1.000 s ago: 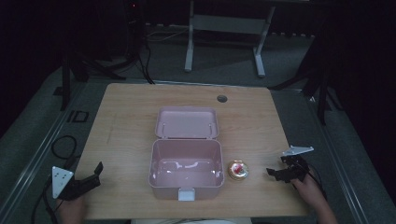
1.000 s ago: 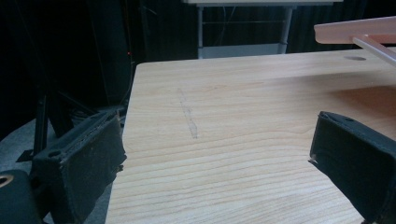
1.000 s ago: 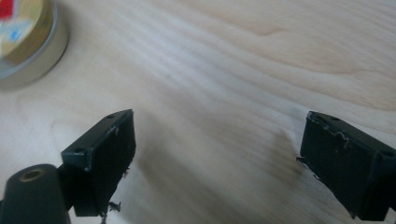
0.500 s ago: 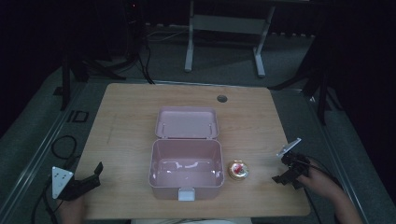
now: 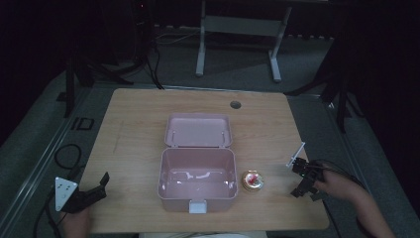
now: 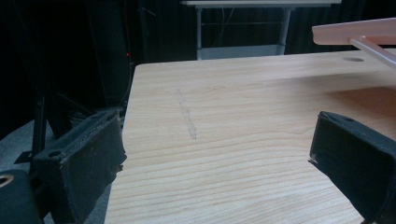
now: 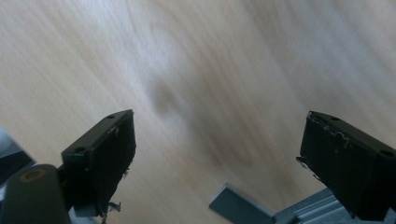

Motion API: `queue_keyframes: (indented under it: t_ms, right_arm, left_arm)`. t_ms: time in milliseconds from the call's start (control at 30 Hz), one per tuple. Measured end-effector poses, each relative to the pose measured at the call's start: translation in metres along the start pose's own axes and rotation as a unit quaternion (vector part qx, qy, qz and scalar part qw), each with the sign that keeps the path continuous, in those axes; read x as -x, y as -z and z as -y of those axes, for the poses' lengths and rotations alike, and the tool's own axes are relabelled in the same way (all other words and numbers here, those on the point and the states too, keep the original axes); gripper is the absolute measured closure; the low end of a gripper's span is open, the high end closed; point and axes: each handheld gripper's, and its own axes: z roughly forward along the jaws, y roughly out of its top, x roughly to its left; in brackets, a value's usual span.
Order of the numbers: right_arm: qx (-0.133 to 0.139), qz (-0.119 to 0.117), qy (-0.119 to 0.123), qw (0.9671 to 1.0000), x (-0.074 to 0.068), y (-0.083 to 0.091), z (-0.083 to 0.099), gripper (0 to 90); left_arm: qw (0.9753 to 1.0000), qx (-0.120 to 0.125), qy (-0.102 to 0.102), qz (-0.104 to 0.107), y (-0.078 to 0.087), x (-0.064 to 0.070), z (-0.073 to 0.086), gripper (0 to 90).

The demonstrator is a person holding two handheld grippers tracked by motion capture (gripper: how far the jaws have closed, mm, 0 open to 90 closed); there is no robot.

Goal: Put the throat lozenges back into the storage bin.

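Observation:
A pink box [image 5: 197, 179] stands open in the middle of the wooden table [image 5: 133, 129], its lid [image 5: 199, 130] laid back behind it. Just right of the box sits a small round gold-rimmed thing with a red top [image 5: 252, 180]. My left gripper [image 5: 95, 191] rests at the table's front left corner, open and holding nothing. In the left gripper view its jaws stand wide apart over bare wood, with the pink lid's edge [image 6: 355, 32] at the upper right. My right gripper [image 5: 303, 184] is tilted down near the front right edge, open over bare wood [image 7: 219, 84].
A round cable hole [image 5: 235, 104] lies near the table's far edge. Dark floor with a metal stand [image 5: 237, 25] lies beyond the table. Cables [image 5: 64, 158] trail on the floor at the left. The table's right edge [image 5: 312, 163] is close to my right gripper.
My right gripper has turned and tipped downward, drawing slightly away from the gold-rimmed thing toward the table's right edge. The left gripper has stayed still.

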Motion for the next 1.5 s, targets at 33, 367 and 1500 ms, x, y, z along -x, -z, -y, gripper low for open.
queue_keyframes:
  t_ms: [33,367,1500]
  right_arm:
    - [0.002,0.001,0.004,1.0,-0.002,0.001,-0.003,10.3]
    - [0.009,0.002,0.059,0.9982,-0.024,0.001,-0.034,10.3]
    - [-0.039,-0.003,0.155,0.9872,-0.067,-0.022,-0.133,19.9]
  left_arm:
    - [1.0,0.0,0.0,0.0,0.0,0.0,0.0,3.4]
    - [1.0,0.0,0.003,0.003,0.0,0.0,0.0,3.4]
    - [1.0,0.002,0.004,0.008,0.001,-0.001,0.0,4.1]
